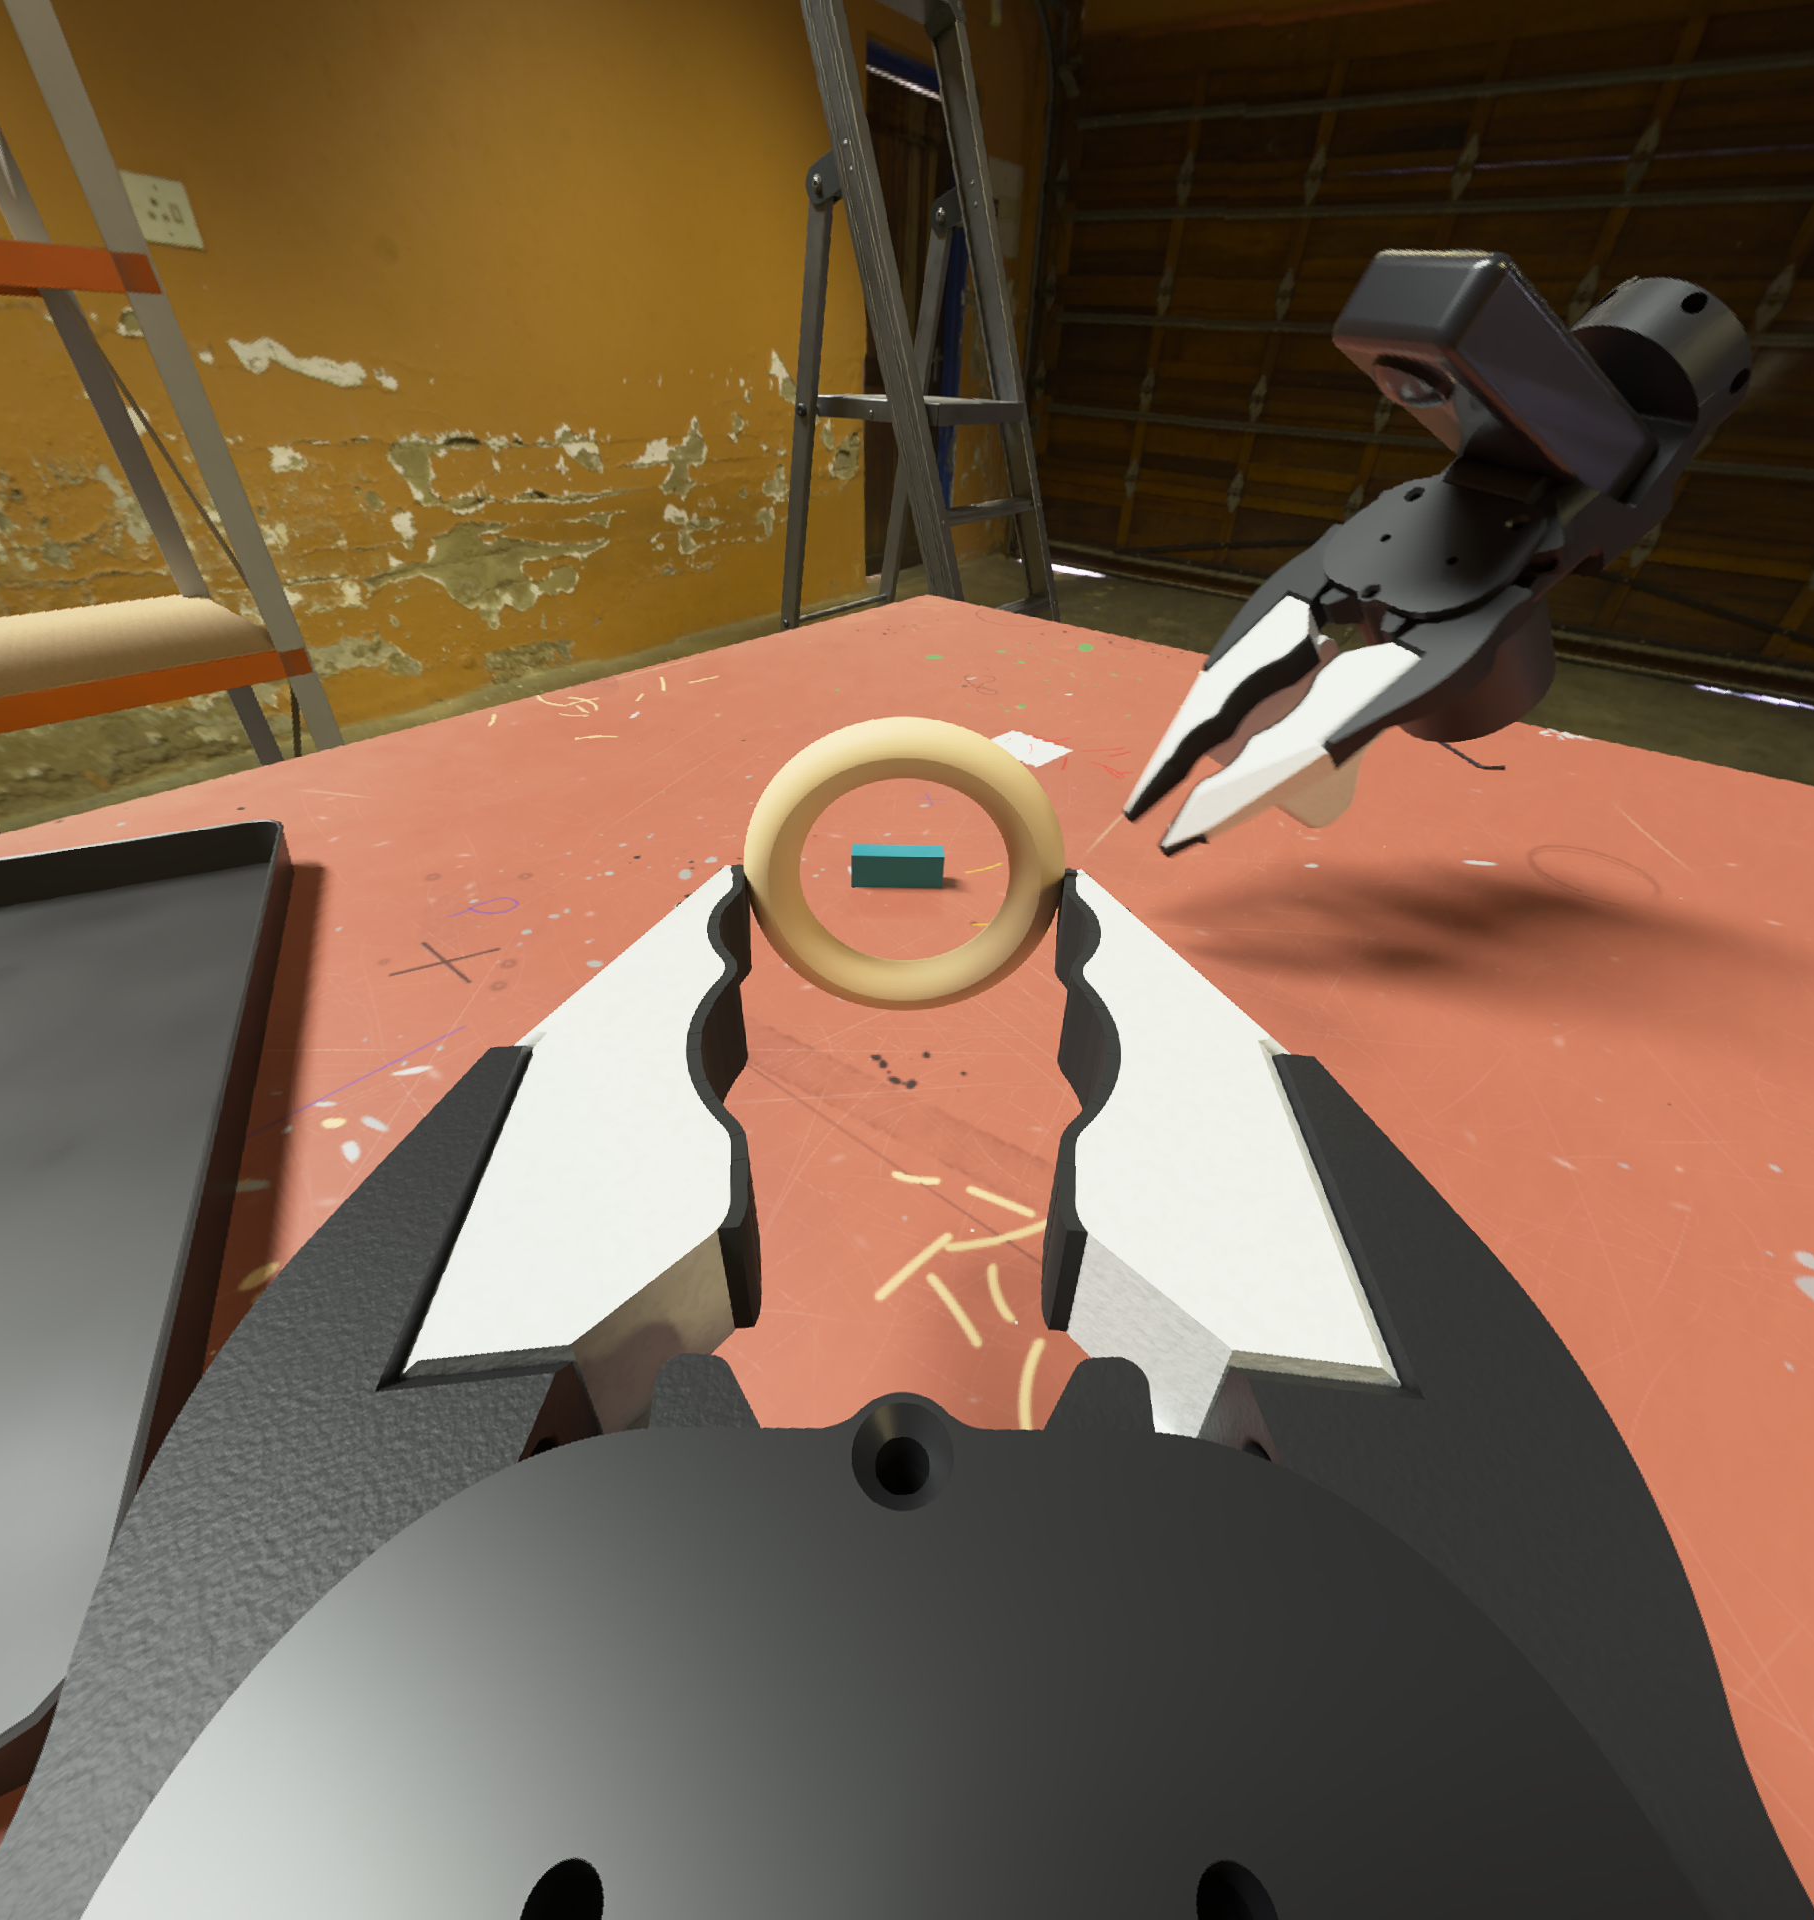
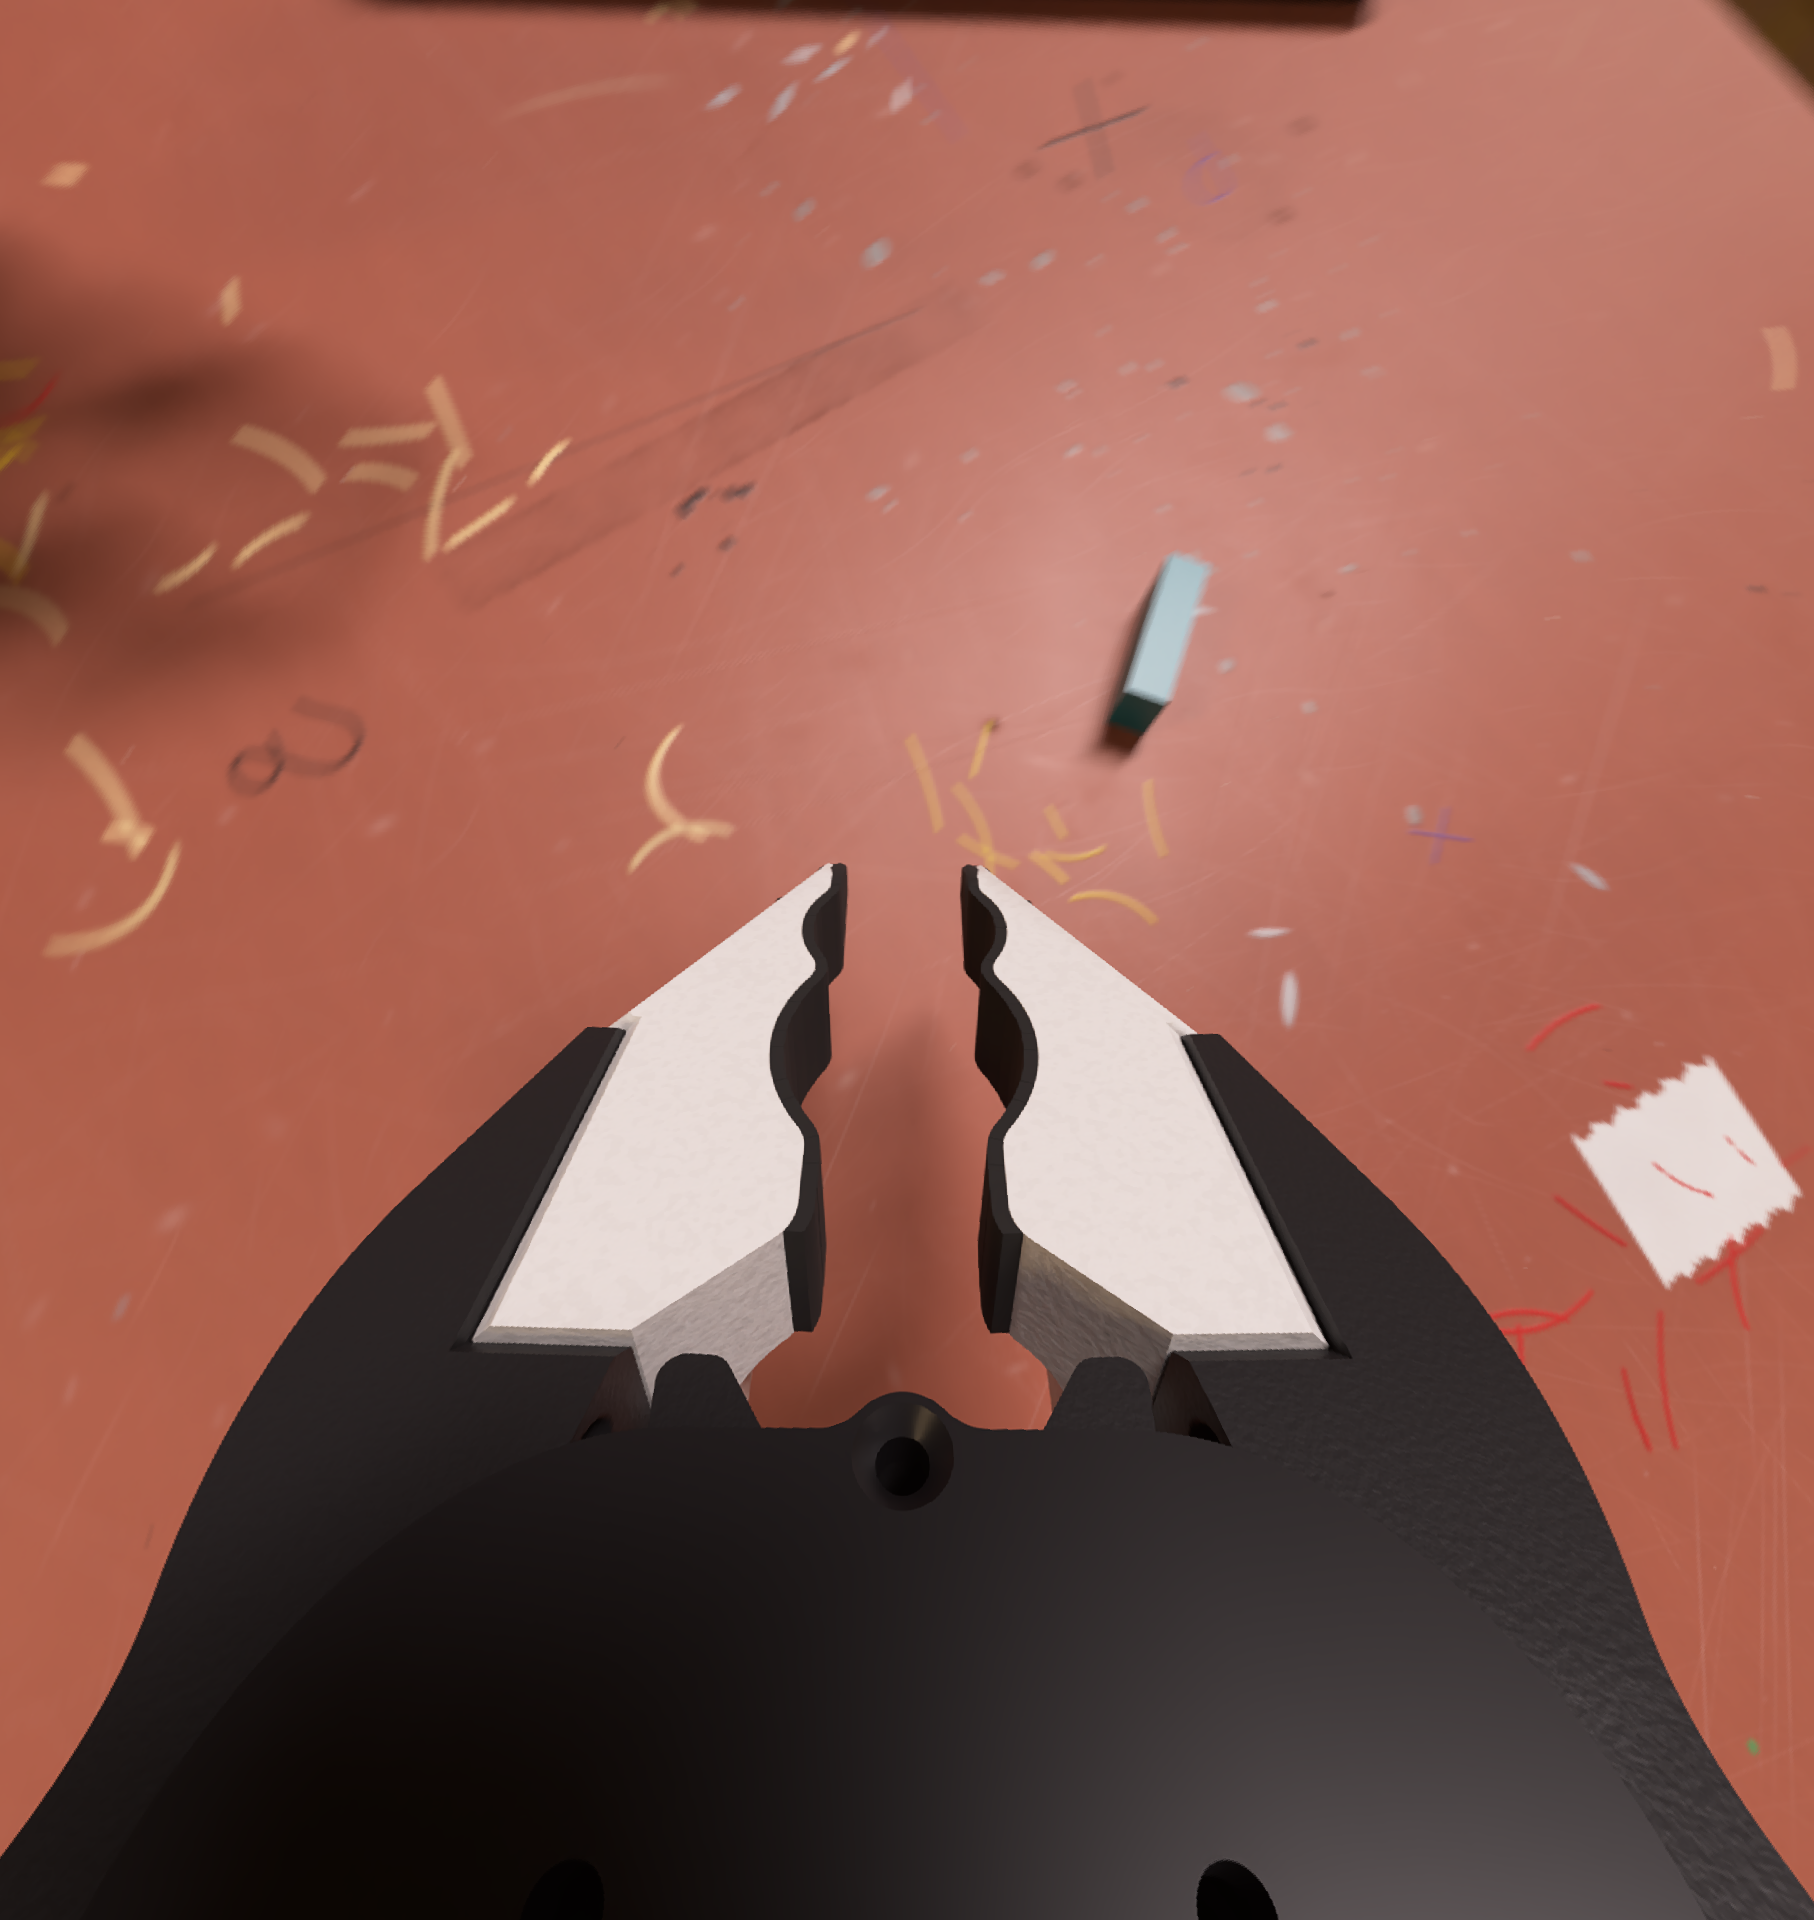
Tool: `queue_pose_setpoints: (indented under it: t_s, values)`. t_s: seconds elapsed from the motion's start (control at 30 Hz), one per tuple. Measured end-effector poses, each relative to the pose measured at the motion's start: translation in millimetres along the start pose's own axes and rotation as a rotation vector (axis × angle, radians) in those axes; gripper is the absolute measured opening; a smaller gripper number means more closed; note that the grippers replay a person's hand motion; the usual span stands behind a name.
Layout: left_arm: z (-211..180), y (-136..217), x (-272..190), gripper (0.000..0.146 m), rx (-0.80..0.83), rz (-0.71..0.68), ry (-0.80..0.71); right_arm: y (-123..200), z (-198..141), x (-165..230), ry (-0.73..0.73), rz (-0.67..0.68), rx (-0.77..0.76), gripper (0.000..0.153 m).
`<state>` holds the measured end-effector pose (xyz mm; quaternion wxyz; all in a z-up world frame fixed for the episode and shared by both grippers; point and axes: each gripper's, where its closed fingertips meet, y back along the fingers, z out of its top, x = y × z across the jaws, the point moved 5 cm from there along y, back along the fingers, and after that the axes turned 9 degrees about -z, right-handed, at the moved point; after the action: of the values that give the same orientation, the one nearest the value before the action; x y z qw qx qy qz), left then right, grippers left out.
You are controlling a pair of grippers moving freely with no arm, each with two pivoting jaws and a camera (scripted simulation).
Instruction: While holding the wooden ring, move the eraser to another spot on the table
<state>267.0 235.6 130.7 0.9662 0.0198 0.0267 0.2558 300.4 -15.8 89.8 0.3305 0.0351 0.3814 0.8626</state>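
My left gripper (image 1: 903,883) is shut on the pale wooden ring (image 1: 778,831), held upright by its two sides above the table. Through the ring's hole I see the teal eraser (image 1: 897,865) lying on the salmon table (image 1: 1402,1091) farther off. My right gripper (image 1: 1152,826) hovers above the table to the right of the ring, fingers pointing down-left, a narrow gap between them, empty. In the right wrist view that gripper (image 2: 903,873) is open a little, and the eraser (image 2: 1157,644) lies ahead and to the right of its fingertips, apart from them.
A dark metal tray (image 1: 103,1091) lies on the table at the left; its edge (image 2: 882,5) shows at the top of the right wrist view. A white paper scrap (image 2: 1687,1179) lies right of the right gripper. Ladders (image 1: 913,343) stand beyond the table's far edge.
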Motion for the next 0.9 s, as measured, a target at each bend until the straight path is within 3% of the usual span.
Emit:
queue_pose_setpoints:
  t_s: [0.17, 0.5, 0.67, 0.77, 0.9]
  values:
    - [0, 1, 1, 0.059, 0.001, 0.004, 0.003, -19, 17, -27, -0.153, -0.203, -0.030, 0.037]
    - [1, 1, -1, 0.059, -0.008, -0.010, 0.007, -24, -8, -56, -0.244, -0.466, 0.074, 0.032]
    - [1, 0, -2, 0.059, -0.003, -0.016, 0.006, -22, -13, -54, -0.255, -0.460, 0.094, 0.036]
    - [0, -1, -2, 0.059, -0.001, -0.016, 0.006, -29, 6, -40, -0.254, -0.359, 0.028, 0.038]
    - [0, -1, -2, 0.059, 0.002, -0.013, 0.005, -55, 28, -37, -0.198, -0.326, 0.036, 0.039]
